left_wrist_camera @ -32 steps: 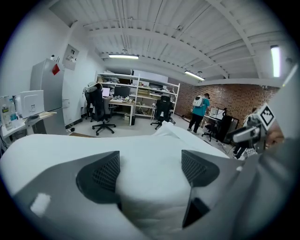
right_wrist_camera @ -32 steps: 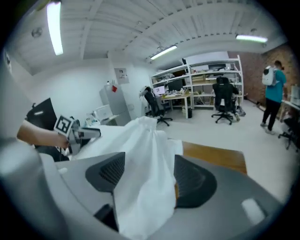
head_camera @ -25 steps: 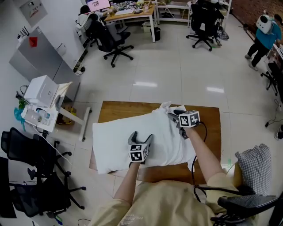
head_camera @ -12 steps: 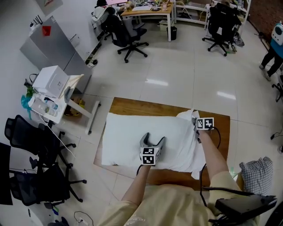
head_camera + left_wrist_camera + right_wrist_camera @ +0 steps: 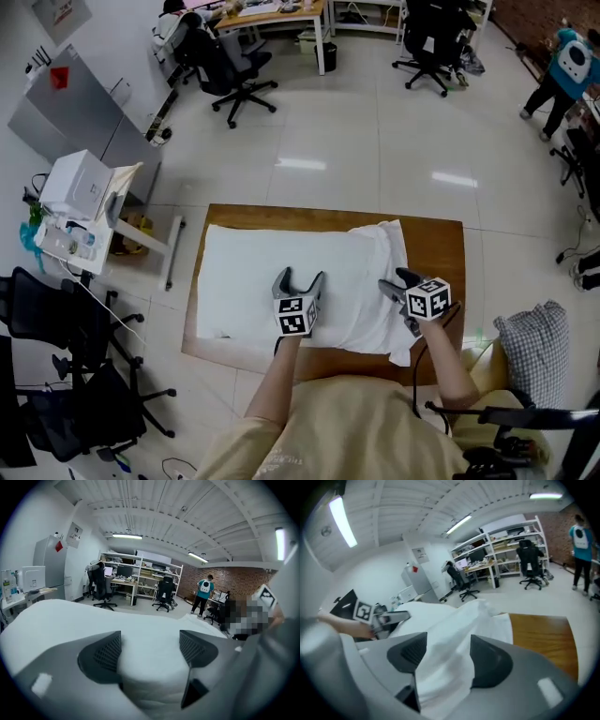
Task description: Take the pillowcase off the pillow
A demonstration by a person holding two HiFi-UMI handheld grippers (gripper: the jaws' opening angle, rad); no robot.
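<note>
Both arms reach forward. The left hand-held gripper (image 5: 300, 275), its jaws just narrowing, pinches the pillow (image 5: 242, 281). The right hand-held gripper (image 5: 396, 279), tilted slightly downward, has just opened, with loose pillowcase (image 5: 370, 309) cloth lying between its jaws.

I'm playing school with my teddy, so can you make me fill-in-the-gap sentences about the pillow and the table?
The pillow lies on a ____ table. In the head view, the pillowcase is bunched at the pillow's ____ end. The pillowcase is coloured ____.
Missing words: wooden, right, white.
</note>
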